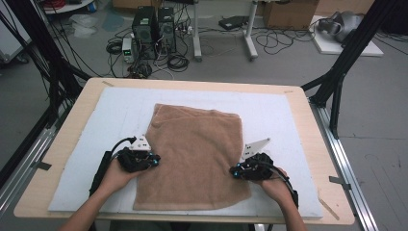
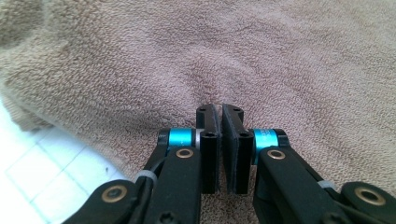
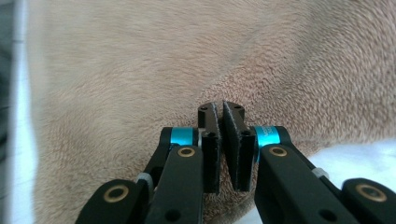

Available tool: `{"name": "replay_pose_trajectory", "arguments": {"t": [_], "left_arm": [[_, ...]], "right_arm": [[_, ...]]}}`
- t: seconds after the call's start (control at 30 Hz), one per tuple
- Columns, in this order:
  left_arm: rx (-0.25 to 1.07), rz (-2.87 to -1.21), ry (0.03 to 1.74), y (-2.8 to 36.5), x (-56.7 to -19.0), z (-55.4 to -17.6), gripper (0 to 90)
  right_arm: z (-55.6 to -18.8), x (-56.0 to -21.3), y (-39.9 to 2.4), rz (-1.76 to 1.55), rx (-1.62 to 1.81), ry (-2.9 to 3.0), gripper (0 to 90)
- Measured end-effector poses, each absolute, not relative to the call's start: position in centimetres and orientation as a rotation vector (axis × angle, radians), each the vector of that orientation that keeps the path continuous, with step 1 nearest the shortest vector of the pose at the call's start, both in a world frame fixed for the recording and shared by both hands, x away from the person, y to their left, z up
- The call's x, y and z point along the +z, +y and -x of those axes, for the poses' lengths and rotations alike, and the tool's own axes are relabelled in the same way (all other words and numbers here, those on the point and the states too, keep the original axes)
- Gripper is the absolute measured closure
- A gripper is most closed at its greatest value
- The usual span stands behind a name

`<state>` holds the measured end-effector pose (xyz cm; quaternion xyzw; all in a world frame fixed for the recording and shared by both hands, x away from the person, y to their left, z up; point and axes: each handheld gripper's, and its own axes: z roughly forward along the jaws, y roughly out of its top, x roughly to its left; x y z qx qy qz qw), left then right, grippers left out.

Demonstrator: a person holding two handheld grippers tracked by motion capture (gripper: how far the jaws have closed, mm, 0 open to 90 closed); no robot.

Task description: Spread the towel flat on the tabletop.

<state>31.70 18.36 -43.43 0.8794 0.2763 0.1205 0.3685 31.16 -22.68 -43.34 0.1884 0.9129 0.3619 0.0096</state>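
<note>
A tan terry towel (image 1: 195, 149) lies folded on the white mat, its long side running away from me. At the towel's left edge sits my left gripper (image 1: 156, 160), and in the left gripper view its jaws (image 2: 220, 108) are closed together with the tips in the towel (image 2: 261, 65), where the cloth puckers toward them. Opposite it, at the right edge, my right gripper (image 1: 234, 172) has its jaws (image 3: 220, 106) pressed together on the towel (image 3: 140, 70), tips sunk in the pile. How much cloth lies between either pair of pads is hidden.
The white padded mat (image 1: 120, 106) covers most of the wooden table (image 1: 308, 125). Black frame posts (image 1: 337, 82) rise at the table's far right and far left. Computers and cables (image 1: 154, 33) sit on the floor beyond the far edge.
</note>
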Motion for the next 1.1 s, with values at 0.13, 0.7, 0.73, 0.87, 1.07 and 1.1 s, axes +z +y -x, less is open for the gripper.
{"name": "replay_pose_trajectory", "arguments": {"t": [0.13,0.7,0.73,0.87,1.07,1.1], "left_arm": [[0.294,-2.248,0.689,19.0,-43.1,-30.6,85.5],[0.345,-2.19,0.745,19.8,-42.6,-31.8,62.0],[0.342,-2.207,0.758,19.7,-43.0,-32.0,62.8],[0.305,-2.23,0.782,19.6,-43.8,-32.4,71.4],[0.327,-2.244,0.75,19.4,-43.7,-31.4,84.0],[0.326,-2.246,0.746,19.5,-43.6,-31.2,84.2]], "right_arm": [[-30.2,-43.0,-22.9,-0.573,1.159,2.863,85.6],[-32.3,-41.7,-21.0,-0.6,1.178,2.765,61.8],[-32.9,-42.0,-20.9,-0.609,1.178,2.765,62.1],[-33.6,-43.0,-20.2,-0.625,1.108,2.819,70.3],[-33.3,-43.6,-19.9,-0.583,1.113,2.859,85.6],[-33.2,-43.6,-19.8,-0.569,1.119,2.865,85.8]]}}
